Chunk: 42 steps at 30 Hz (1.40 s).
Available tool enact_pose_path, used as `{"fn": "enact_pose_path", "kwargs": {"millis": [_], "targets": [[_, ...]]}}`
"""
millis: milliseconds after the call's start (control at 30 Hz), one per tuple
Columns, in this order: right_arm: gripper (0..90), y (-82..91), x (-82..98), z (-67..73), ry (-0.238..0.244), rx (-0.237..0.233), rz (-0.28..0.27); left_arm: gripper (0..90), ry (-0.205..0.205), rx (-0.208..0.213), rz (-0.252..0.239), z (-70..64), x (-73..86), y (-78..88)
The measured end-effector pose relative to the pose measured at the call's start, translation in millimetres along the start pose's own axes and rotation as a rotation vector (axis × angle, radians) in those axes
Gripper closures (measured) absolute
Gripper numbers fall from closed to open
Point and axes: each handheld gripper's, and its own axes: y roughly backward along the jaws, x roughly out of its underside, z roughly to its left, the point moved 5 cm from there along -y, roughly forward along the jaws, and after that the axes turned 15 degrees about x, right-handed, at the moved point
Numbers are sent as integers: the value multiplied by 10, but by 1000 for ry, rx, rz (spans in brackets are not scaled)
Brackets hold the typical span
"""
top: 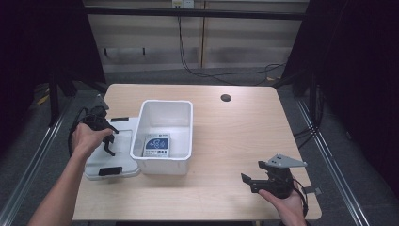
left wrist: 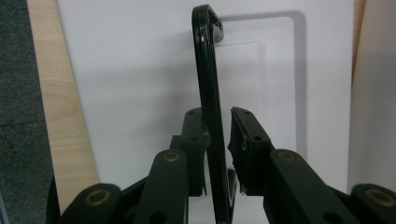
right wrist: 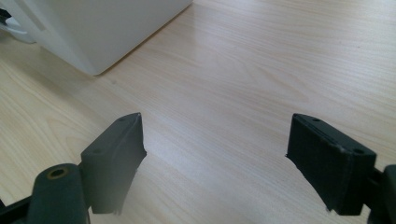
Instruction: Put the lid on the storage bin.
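Desk (top: 235,141) space is shared by a white bin (top: 164,136) and, just beside it on the person's left, a flat white lid (top: 113,155) with black latches at its near and far ends. Inside the bin a blue-and-white packet (top: 157,146) is seen lying flat on the floor of the tub.

The left hand-held gripper (top: 109,143) is held over the middle of the lid, jaws pointing down. In the left gripper view, a slim black handle (left wrist: 208,93) is seen standing upright off the lid's white surface and passing between the two jaws; one pad appears to be touching it while a narrow gap is left at the other – so whether it is actually clamped cannot be told. The approach seems chosen so that the lid can be lifted by its central handle, which would keep it level and balanced.

The right hand-held gripper (top: 254,181) is held low at the near right of the desk, well apart from the bin, with its jaws spread wide and nothing between them – bare wood is seen through the gap in the right gripper view, with a corner of the bin farther off. It is probably kept clear so that the lid's path to the bin is left unobstructed.
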Motion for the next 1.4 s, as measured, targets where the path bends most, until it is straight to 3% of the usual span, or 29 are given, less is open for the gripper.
{"fn": "enact_pose_path", "kwargs": {"millis": [300, 467, 833, 1400], "targets": [[178, -10, 5, -2, 11, 0, 6, 815, 4, 19, -1, -32, -11, -25], [178, -5, 5, -3, 7, 5, 6, 824, 0, 8, 3, -57, -18, -24], [176, -9, 6, -3, 14, 1, 5, 835, 30, 11, -10, -58, -26, -21], [172, -10, 4, -2, 9, -4, 6, 846, 4, 31, -10, -20, 13, 138]]}}
